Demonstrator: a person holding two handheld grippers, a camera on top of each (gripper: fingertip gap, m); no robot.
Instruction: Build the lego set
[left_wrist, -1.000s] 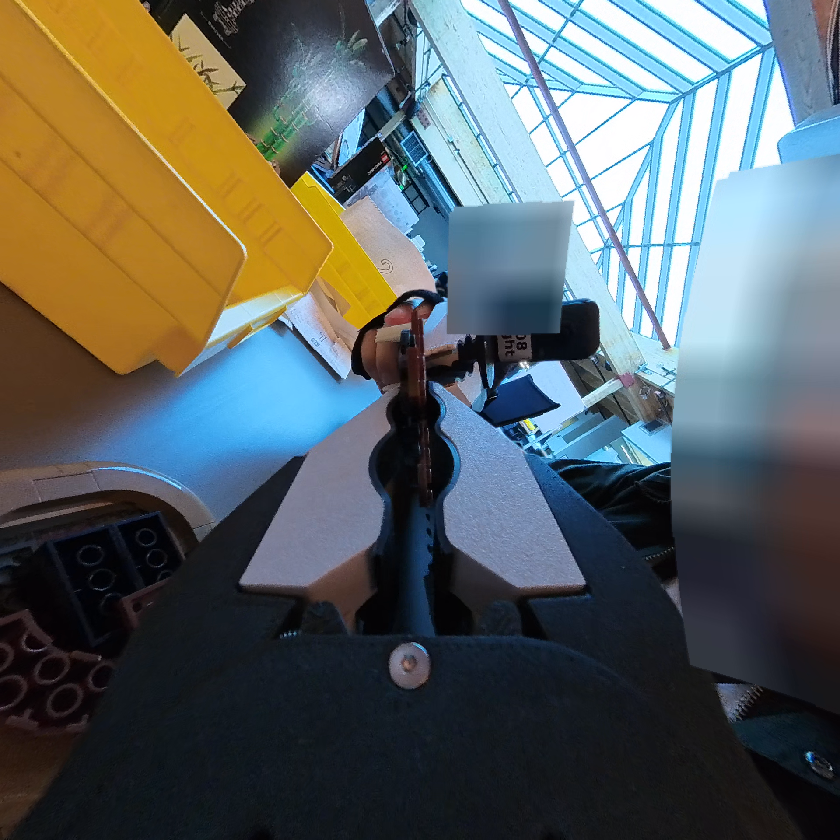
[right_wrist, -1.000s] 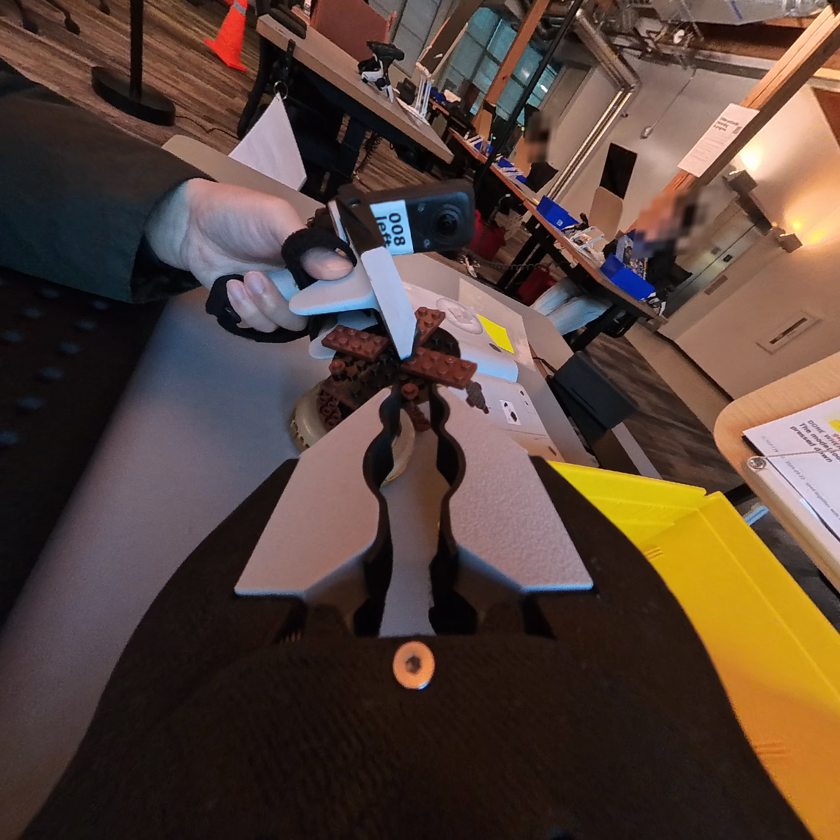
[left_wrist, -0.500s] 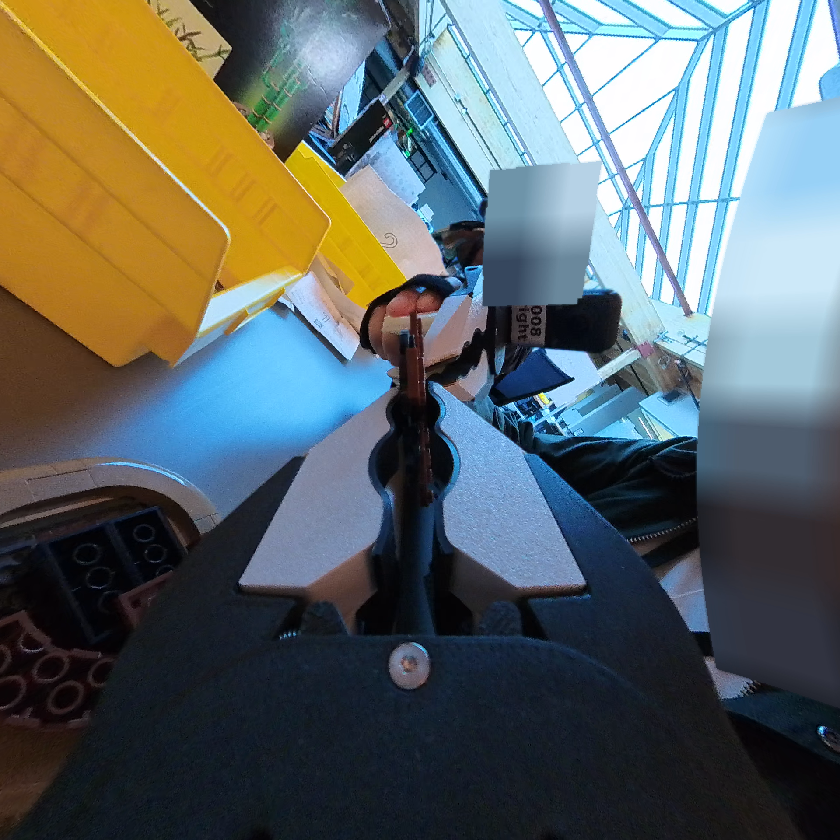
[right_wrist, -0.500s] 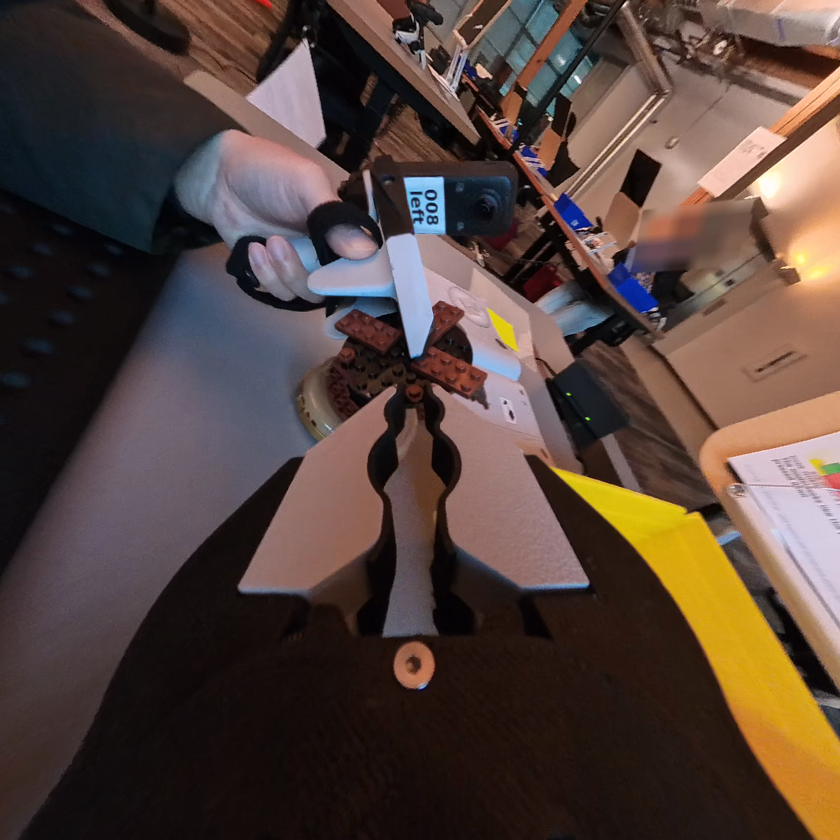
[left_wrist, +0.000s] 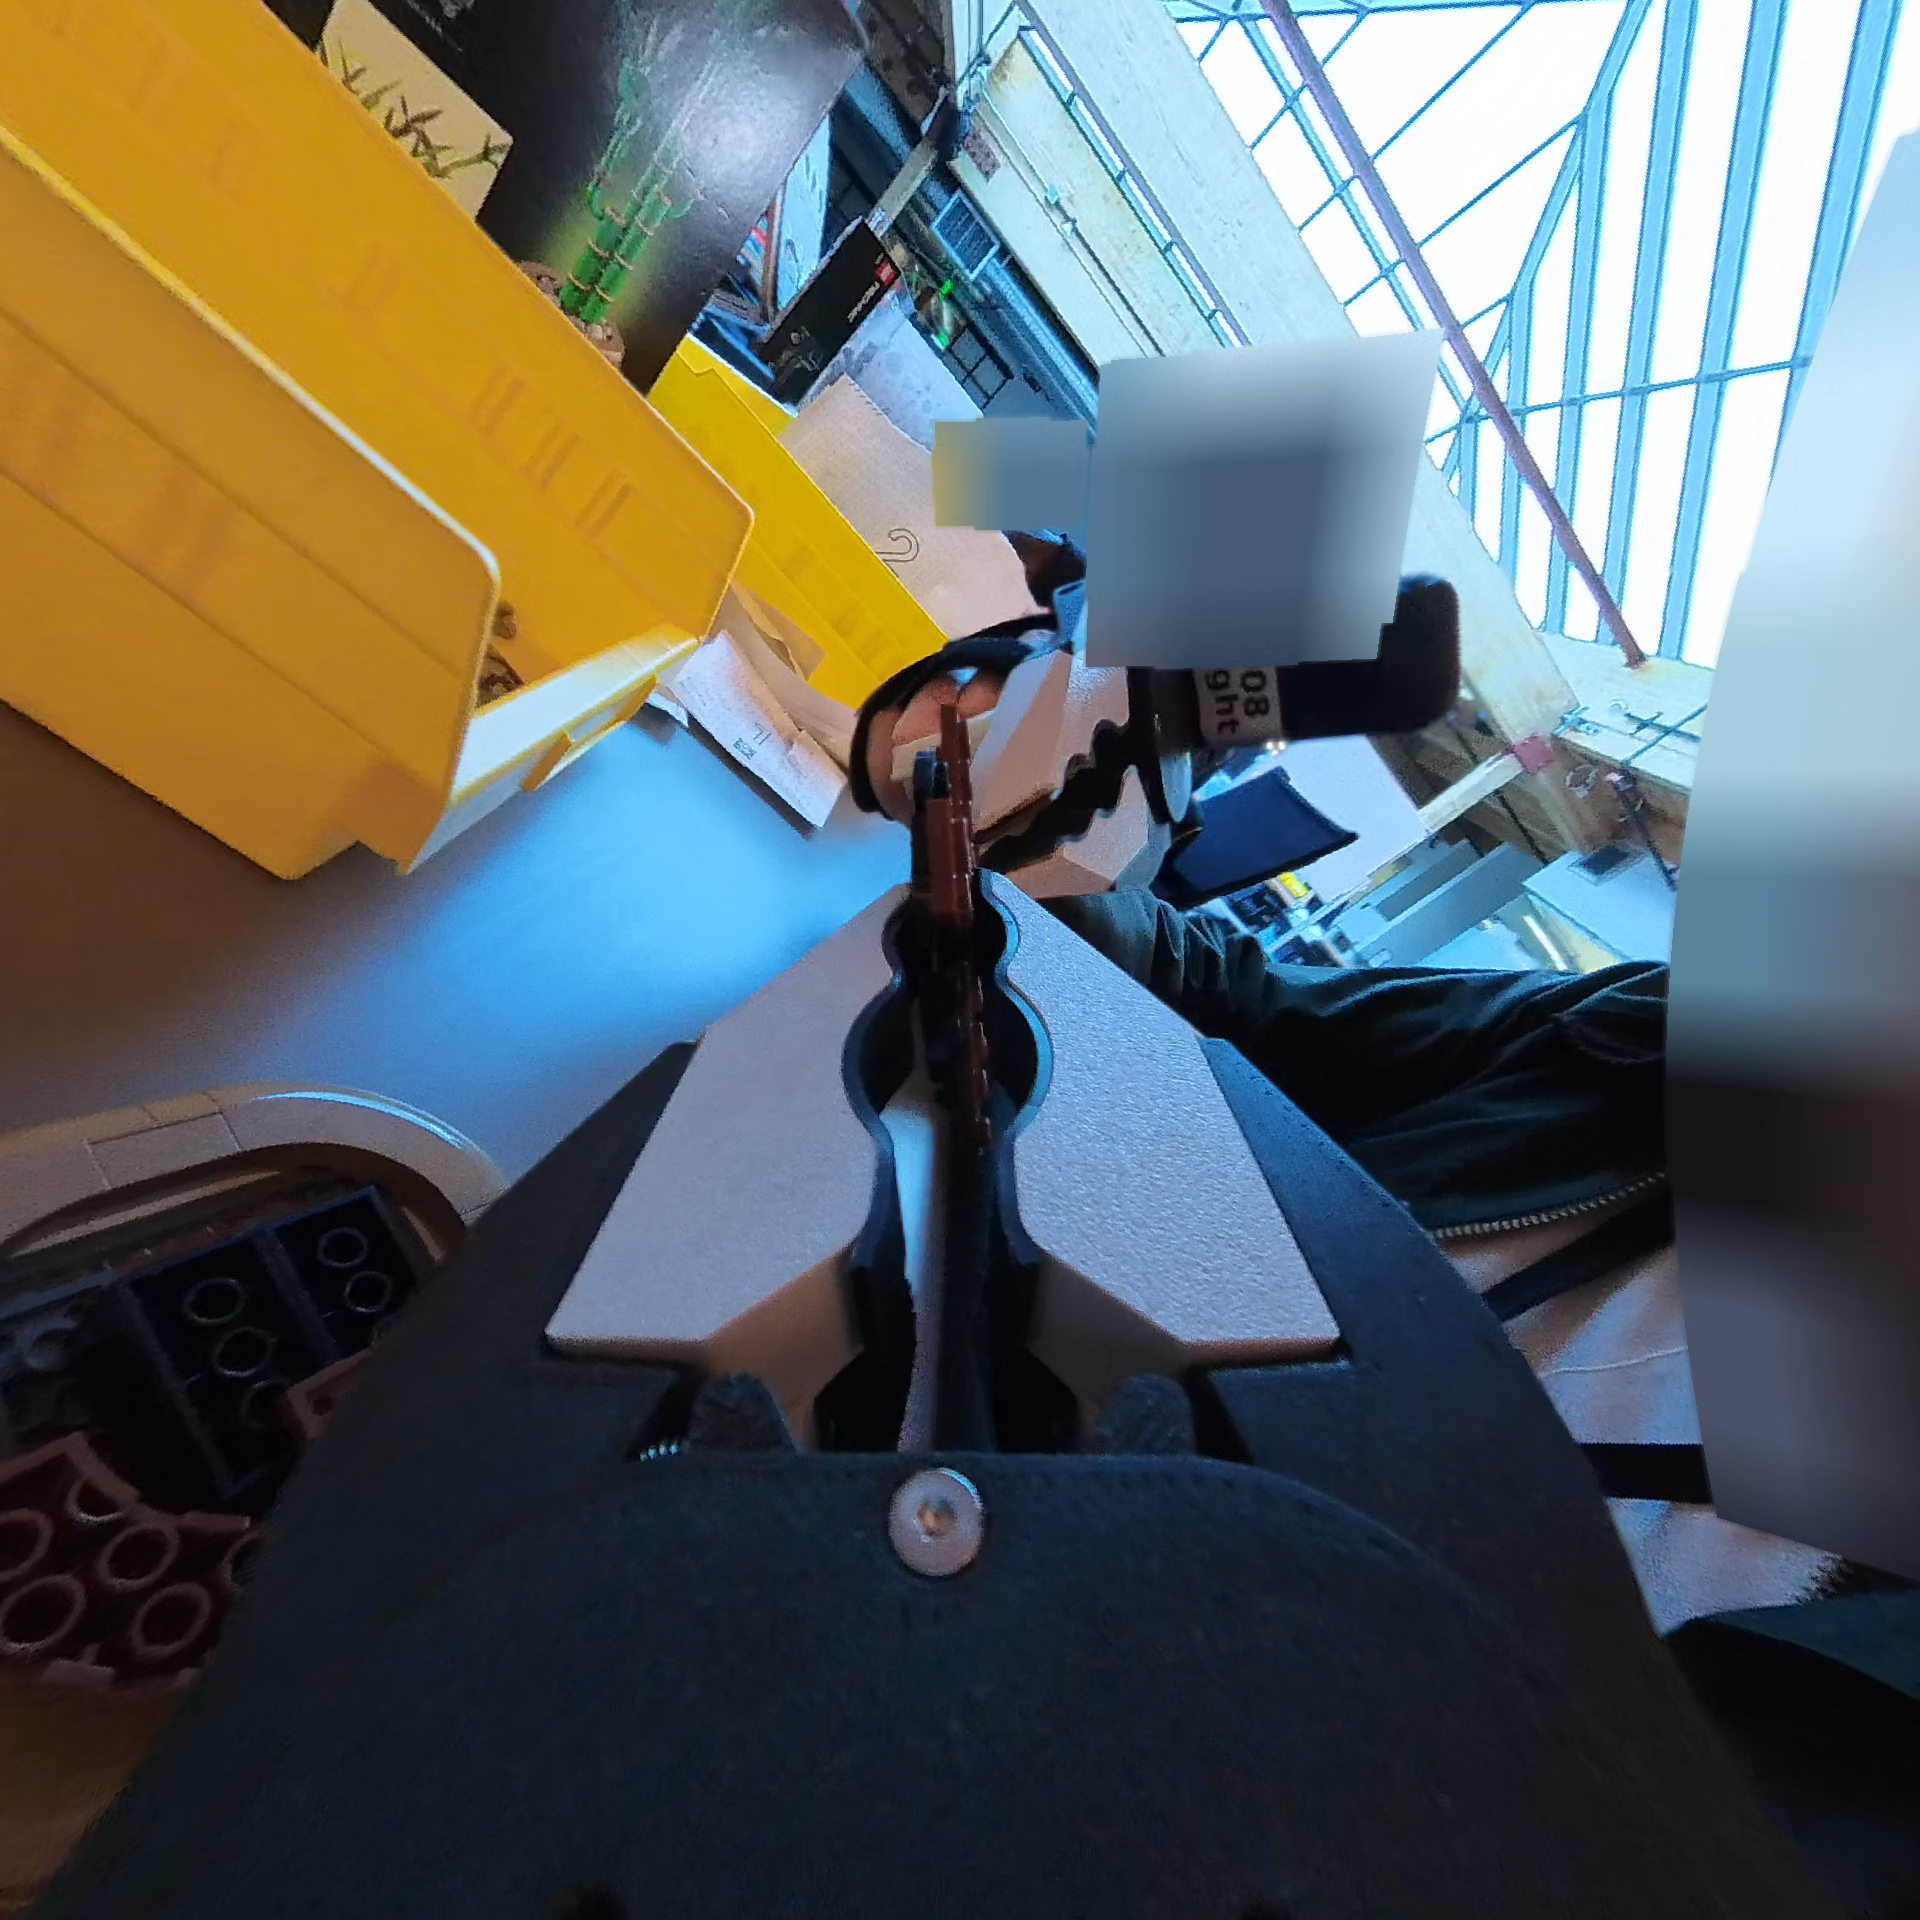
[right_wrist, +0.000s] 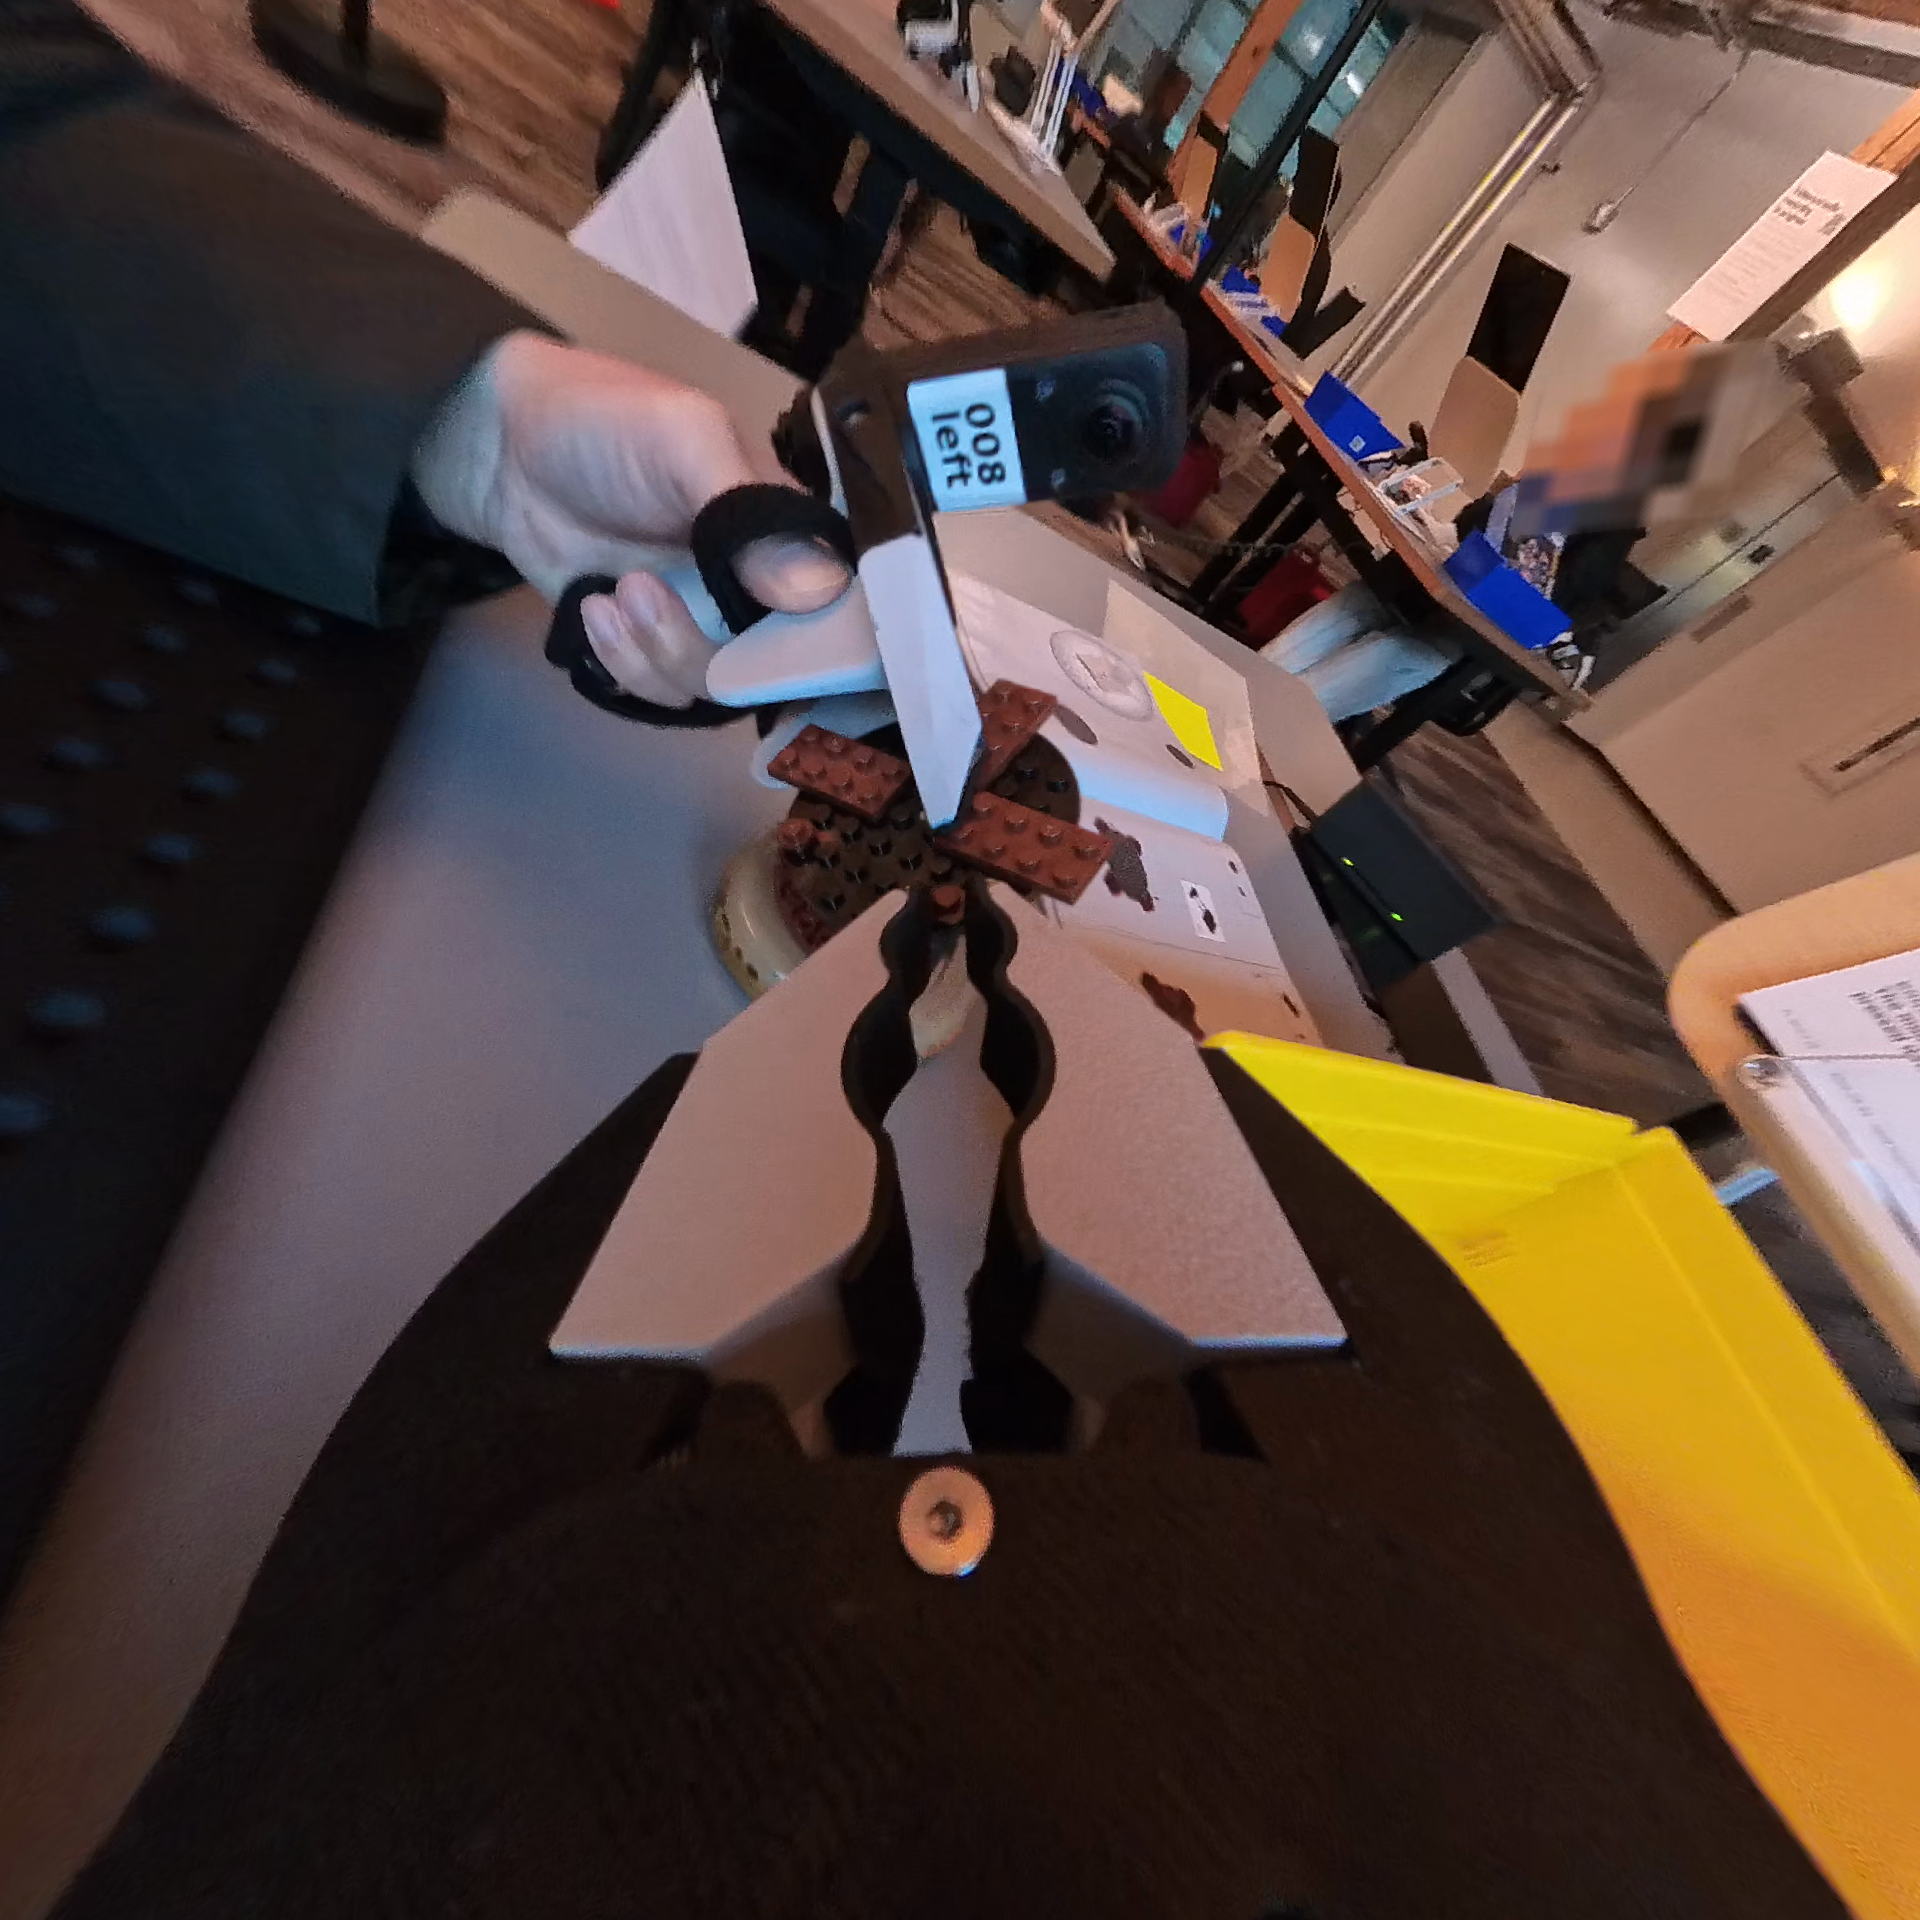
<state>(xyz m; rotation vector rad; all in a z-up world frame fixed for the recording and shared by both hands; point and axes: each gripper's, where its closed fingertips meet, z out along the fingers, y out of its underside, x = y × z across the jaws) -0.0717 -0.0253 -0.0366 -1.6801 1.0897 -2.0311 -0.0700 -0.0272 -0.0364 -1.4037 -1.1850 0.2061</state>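
Note:
My left gripper (left_wrist: 948, 894) is shut on a Lego assembly of brown plates (left_wrist: 954, 831), seen edge-on in the left wrist view. In the right wrist view the left gripper (right_wrist: 940, 805) holds that assembly (right_wrist: 1023, 847) above the grey table: brown plates fan out over a black round plate. My right gripper (right_wrist: 943, 914) is shut on a small brown piece (right_wrist: 943, 900), right at the assembly's near edge. A tan round base (right_wrist: 748, 925) with dark red bricks lies on the table beneath. The right gripper also shows in the left wrist view (left_wrist: 1081, 800).
Yellow bins stand close by (left_wrist: 312, 468) (right_wrist: 1558, 1299). An open instruction booklet (right_wrist: 1132, 727) and a black box (right_wrist: 1392, 894) lie behind the assembly. Black bricks (left_wrist: 239, 1340) and dark red bricks (left_wrist: 83, 1579) show their undersides next to a white rim (left_wrist: 343, 1112). A person's sleeve (right_wrist: 208, 364) is at left. The grippers are tip to tip, or close to it.
Both grippers have stayed shut and close together. The left hand and its assembly have tilted slightly, and the right wrist view has swung a little.

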